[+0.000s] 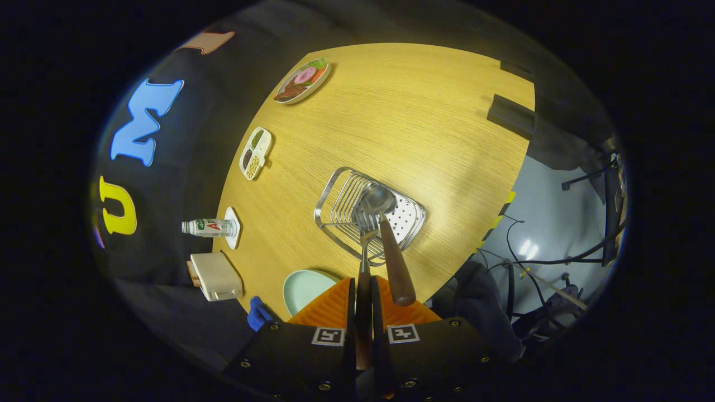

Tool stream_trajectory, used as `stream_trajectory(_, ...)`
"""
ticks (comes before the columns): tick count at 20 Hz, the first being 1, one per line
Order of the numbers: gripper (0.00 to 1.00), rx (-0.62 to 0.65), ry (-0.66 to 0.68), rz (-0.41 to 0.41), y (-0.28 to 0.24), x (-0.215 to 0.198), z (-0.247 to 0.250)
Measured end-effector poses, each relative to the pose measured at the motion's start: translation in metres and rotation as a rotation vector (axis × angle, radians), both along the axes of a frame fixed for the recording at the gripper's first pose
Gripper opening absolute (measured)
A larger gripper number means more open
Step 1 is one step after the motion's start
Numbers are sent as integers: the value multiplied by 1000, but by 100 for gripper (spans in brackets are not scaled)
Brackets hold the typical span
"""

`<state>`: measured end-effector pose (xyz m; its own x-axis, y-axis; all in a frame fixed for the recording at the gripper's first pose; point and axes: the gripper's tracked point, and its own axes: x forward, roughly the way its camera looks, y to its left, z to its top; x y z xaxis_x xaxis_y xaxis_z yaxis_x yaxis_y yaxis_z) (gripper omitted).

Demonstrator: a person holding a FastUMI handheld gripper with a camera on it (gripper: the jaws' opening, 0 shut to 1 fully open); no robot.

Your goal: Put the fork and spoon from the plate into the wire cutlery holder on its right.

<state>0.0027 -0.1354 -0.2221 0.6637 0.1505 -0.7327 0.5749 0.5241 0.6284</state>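
My gripper (363, 282) hangs above the wooden table, shut on the brown handle of the fork (366, 226). The fork's tines point down over the wire cutlery holder (329, 195) just ahead of the fingers. The spoon (379, 199) has its bowl over the same holder. Its brown handle runs back to beside my right finger (399, 312), outside the grip. I cannot tell whether the spoon rests in the holder. The pale green plate (304, 287) lies left of the holder, partly hidden behind my left finger.
Along the table's far side stand a plate of toy food (303, 81), a divided dish (255, 152), a small bottle (209, 227) and a beige box (217, 276). Two black blocks (511, 114) sit at the table's right edge. Cables (558, 259) lie on the floor.
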Motion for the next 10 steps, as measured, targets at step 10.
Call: stream_trajectory(10,27,18,-31,-27,2,0,9)
